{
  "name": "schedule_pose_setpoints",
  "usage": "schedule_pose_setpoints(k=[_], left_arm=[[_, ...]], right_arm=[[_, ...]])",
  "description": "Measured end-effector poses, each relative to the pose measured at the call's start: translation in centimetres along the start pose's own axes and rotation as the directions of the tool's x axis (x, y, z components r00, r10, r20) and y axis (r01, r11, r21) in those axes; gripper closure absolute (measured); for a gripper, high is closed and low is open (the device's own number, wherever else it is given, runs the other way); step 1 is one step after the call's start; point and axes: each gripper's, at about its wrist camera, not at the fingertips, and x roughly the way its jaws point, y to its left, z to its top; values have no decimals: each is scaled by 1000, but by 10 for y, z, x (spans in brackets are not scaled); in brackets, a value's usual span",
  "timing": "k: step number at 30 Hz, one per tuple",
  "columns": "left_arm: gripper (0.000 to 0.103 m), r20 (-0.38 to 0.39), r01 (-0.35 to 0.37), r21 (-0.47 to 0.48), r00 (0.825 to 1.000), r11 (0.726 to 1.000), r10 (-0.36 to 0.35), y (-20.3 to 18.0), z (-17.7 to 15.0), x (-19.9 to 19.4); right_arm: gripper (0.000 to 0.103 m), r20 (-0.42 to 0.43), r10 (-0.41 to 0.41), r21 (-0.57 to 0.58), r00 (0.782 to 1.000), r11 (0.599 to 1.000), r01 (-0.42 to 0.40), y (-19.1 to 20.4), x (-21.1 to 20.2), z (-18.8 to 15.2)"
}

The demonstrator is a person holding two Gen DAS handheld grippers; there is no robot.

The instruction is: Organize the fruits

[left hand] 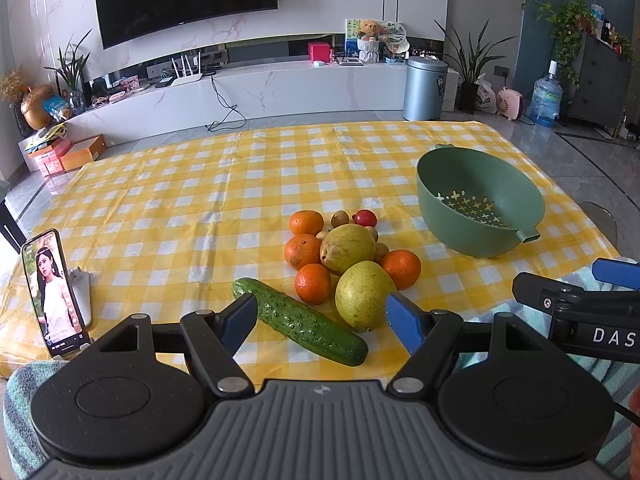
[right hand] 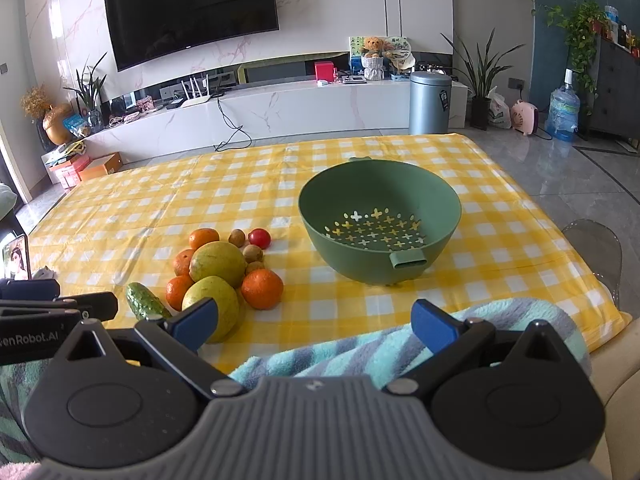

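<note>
A pile of fruit lies on the yellow checked tablecloth (left hand: 180, 200): two yellow-green pears (left hand: 362, 294), several oranges (left hand: 401, 268), a red tomato (left hand: 365, 218), small brown fruits (left hand: 340, 219) and a cucumber (left hand: 304, 322). An empty green colander bowl (left hand: 480, 204) stands to their right, also in the right wrist view (right hand: 380, 216). My left gripper (left hand: 322, 322) is open and empty, just short of the cucumber and near pear. My right gripper (right hand: 316, 322) is open and empty at the table's near edge, right of the pile (right hand: 224, 272).
A phone (left hand: 54, 292) leans on a stand at the table's near left. A striped towel (right hand: 400, 344) lies at the near edge under the grippers. A clear chair back (right hand: 596, 248) stands at the right side. A TV unit and bin are beyond.
</note>
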Motion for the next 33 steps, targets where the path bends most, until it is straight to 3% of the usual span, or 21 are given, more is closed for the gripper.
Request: schedule_pose_setpoints(k=[11,20,21,23,26,29,33], left_arm=[[17,-23,5,26,1000,1000,-4,7,5,8],[30,-58,79,57,995,995,-75,20,15,19],[33,-68,84,49,994,995,-81,23,16,22],[37,-94,92,7,991,996,-91,29,16,30],[48,-144,101,-79,983,992,-111,41,16,43],[48,-186,76,-145,977,986,-103,49,15,54],[48,-240,43,-244,965,969,-103,61,14,73]], right_arm=[[4,5,24,-16,1000,1000,-24,1,9,3],[4,66,88,-131,994,988,-79,20,25,5],[5,62,99,-136,993,987,-90,22,29,5],[17,40,115,-136,993,985,-109,26,40,5],[24,-10,159,-123,987,980,-159,31,58,4],[30,-40,206,-112,978,971,-209,39,74,3],[30,-98,251,-85,963,962,-259,49,96,2]])
